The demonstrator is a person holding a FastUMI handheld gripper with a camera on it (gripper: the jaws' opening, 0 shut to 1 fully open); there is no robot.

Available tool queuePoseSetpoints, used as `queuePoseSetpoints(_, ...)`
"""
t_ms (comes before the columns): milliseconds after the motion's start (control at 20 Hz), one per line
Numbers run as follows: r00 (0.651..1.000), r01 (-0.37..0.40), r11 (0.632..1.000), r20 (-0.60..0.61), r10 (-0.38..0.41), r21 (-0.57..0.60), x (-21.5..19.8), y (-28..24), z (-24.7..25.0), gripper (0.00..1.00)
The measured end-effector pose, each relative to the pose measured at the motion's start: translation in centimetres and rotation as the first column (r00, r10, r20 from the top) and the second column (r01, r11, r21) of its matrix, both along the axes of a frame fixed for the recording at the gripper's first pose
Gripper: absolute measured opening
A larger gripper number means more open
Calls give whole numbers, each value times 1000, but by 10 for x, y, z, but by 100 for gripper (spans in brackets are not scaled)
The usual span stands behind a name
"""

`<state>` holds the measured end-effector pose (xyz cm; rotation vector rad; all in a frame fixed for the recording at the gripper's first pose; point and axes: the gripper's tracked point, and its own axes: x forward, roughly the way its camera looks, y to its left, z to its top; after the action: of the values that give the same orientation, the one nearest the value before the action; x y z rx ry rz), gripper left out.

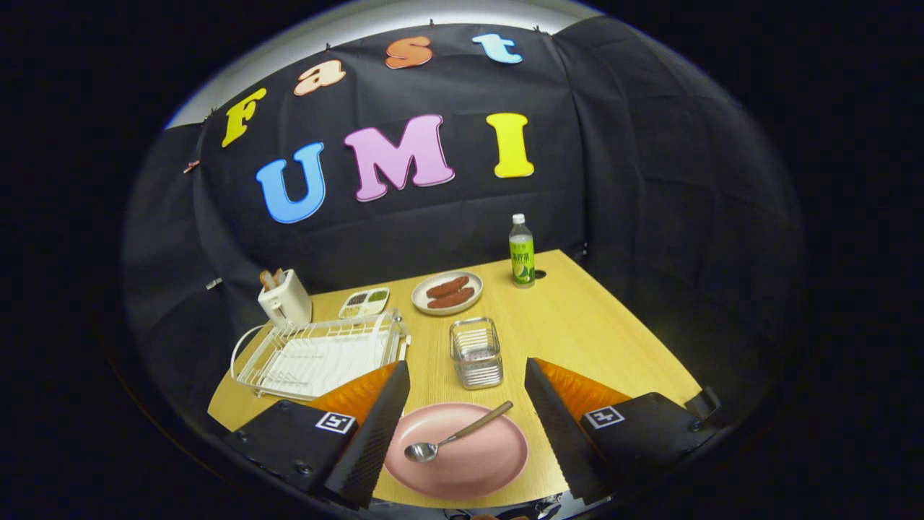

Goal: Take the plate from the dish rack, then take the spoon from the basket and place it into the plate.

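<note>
A pink plate (462, 455) lies flat on the wooden table (577, 325) between my fingers. On it rests a metal spoon (451, 435) with a brown handle, bowl toward my left finger, handle pointing over the plate's far rim. My gripper (465, 404) hovers above the plate, open, with nothing held. A small metal mesh basket (476, 352) stands just beyond the plate. The white wire dish rack (317, 354) sits beyond my left finger.
A white toaster (284, 297) stands behind the rack. Next to it is a divided tray (364, 302) of condiments, then a plate with sausages (447, 292). A green-labelled bottle (521, 250) stands near the table's far corner. The table's right edge runs diagonally past my right finger.
</note>
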<state>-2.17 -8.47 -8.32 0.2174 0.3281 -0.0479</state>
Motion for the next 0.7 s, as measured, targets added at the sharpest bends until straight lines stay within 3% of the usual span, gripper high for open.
queuePoseSetpoints(200,987,54,998,154,-48,-34,10,-19,76,98)
queuePoseSetpoints(400,946,105,988,319,-65,-110,4,-30,153,98)
queuePoseSetpoints(500,930,124,979,363,-59,-159,-4,-35,177,98)
queuePoseSetpoints(700,916,145,978,393,-76,-148,-15,-38,196,98)
